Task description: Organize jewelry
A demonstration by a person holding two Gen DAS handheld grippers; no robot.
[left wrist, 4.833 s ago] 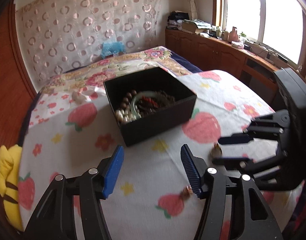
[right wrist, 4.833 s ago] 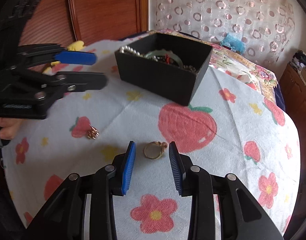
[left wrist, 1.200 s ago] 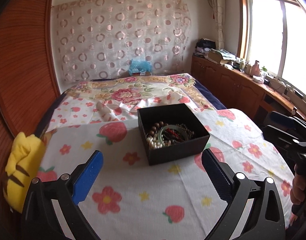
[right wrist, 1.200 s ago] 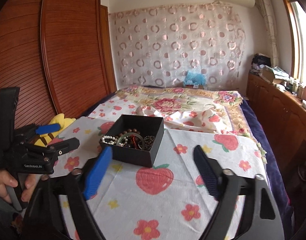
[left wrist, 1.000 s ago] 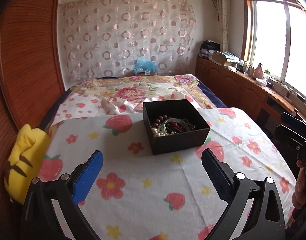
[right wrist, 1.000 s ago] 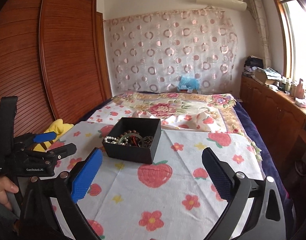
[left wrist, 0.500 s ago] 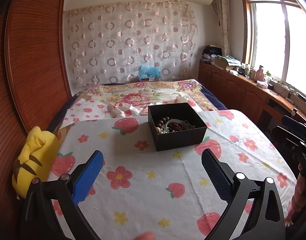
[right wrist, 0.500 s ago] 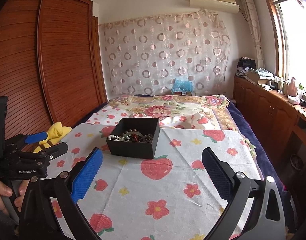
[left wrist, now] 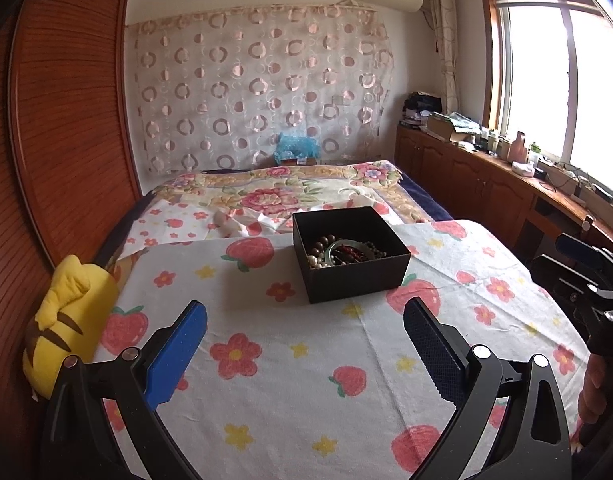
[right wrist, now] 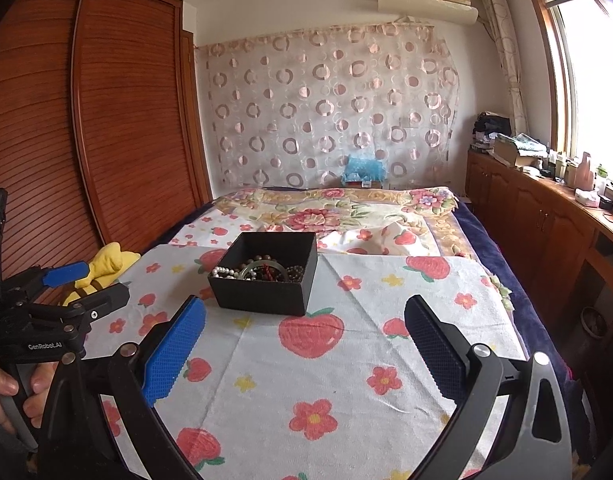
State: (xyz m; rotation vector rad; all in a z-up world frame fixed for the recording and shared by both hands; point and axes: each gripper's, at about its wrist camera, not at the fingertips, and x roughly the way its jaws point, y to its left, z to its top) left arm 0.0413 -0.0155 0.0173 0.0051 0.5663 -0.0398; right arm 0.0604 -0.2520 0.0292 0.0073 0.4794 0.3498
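A black open box [left wrist: 358,280] [right wrist: 262,294] stands on the white strawberry-print cloth [left wrist: 290,344] [right wrist: 334,368]. It holds bead bracelets, pearls and a green bangle [left wrist: 342,250] [right wrist: 258,270]. My left gripper [left wrist: 304,344] is open wide and empty, well back from the box. My right gripper [right wrist: 304,340] is also open wide and empty, back from the box. Each gripper shows at the edge of the other's view: the right one [left wrist: 586,268], the left one [right wrist: 74,280]. No loose jewelry shows on the cloth.
A yellow plush toy [left wrist: 66,320] [right wrist: 102,266] lies at the cloth's left edge by the wooden wardrobe [right wrist: 86,140]. A floral bedspread [left wrist: 282,192] lies behind the box. Wooden cabinets [left wrist: 486,188] with clutter run along the right under the window.
Both grippers have pulled up and back from the cloth and opened wide. The two small gold pieces seen on the cloth 4.8 s ago are out of sight.
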